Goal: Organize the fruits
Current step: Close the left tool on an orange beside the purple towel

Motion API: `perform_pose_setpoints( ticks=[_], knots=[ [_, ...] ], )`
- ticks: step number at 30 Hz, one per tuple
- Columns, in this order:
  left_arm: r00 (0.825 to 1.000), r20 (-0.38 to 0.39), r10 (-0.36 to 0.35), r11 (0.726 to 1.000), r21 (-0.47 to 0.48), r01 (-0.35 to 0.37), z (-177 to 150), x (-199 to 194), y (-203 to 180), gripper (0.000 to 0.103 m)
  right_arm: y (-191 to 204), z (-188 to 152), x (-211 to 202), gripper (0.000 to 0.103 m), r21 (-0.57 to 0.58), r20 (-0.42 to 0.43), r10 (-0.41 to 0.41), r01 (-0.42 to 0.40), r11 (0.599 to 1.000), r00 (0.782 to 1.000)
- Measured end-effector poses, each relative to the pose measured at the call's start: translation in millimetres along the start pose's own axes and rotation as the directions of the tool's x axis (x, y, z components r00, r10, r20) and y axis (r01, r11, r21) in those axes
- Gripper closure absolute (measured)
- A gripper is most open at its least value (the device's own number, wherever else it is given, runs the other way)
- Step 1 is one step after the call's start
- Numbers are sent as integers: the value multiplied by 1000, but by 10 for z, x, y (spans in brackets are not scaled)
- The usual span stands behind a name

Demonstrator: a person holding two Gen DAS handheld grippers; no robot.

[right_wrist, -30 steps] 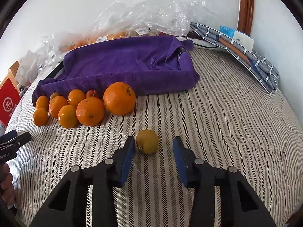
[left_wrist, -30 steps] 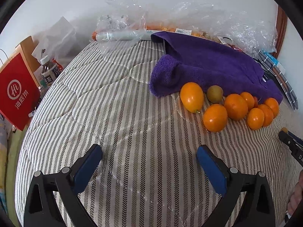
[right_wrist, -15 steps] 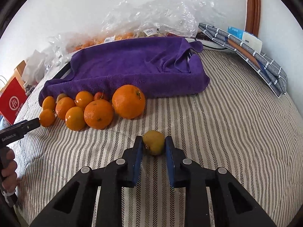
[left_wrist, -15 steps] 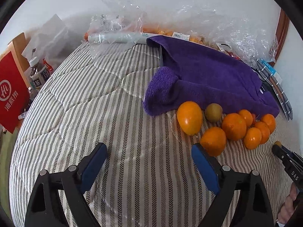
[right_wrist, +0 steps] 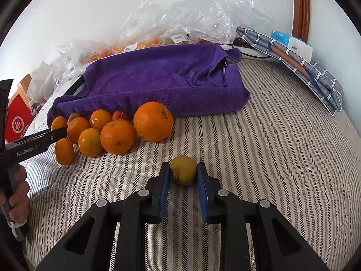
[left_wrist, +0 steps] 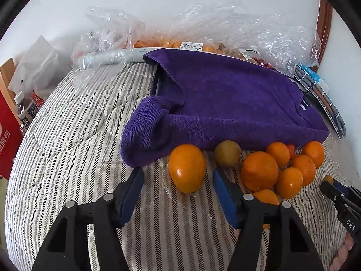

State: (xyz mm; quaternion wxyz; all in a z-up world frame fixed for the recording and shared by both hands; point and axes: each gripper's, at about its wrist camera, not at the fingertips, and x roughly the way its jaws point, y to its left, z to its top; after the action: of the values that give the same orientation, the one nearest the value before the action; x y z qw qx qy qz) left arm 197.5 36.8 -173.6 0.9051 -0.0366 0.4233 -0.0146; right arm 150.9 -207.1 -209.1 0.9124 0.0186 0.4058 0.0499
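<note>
a: what's nearest?

b: the right gripper [right_wrist: 183, 174], clamped tight on a small yellow-green fruit [right_wrist: 182, 169] that sits on the striped bedcover [right_wrist: 259, 158], apart from the rest.

a: and the left gripper [left_wrist: 178, 180]?

b: its jaws are closing, about a third open, with the oval orange fruit [left_wrist: 187, 168] just ahead between the tips, not yet pinched.

a: beyond that?

b: the pile of oranges [right_wrist: 117, 136] lies against the purple towel [right_wrist: 158, 79], with clear plastic bags [right_wrist: 191, 18] at the wall.

Bagged fruit [left_wrist: 171, 44] — blurred behind crinkled plastic [left_wrist: 225, 22].
</note>
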Motion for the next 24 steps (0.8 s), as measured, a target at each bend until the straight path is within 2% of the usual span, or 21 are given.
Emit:
perform_pose_setpoints(
  ticks=[1,2,3,8,13,18,21,24],
  knots=[
    [1000,3,-14,1000,1,14,4,-1,5,54,0,0,-1,79,-2,0,-1,1,1000,1000],
    [1000,7,-30,1000,-1,30,2,-8,11,66,2,0,-1,79,-3,0,-3,3,1000,1000],
    [999,11,-43,999,-5,43,9,-8,26,72,6,-1,-2,79,-4,0,-4,4,1000,1000],
    [994,76,-75,994,-75,80,-29,-125,143,72,-3,-2,-4,79,1,2,-11,11,1000,1000],
    [986,141,-83,993,-71,93,-71,-258,144,72,-41,-7,-16,79,19,9,-1,1,1000,1000],
    [981,177,-80,994,-59,91,-72,-322,141,72,-47,-16,-65,79,22,36,18,-19,1000,999],
    [977,182,-114,989,-72,129,-73,-329,164,72,-75,-18,-83,79,38,47,23,-25,999,999],
    [976,183,-114,990,-65,128,-78,-330,145,72,-83,-21,-105,79,48,58,11,-14,999,998]
  ],
)
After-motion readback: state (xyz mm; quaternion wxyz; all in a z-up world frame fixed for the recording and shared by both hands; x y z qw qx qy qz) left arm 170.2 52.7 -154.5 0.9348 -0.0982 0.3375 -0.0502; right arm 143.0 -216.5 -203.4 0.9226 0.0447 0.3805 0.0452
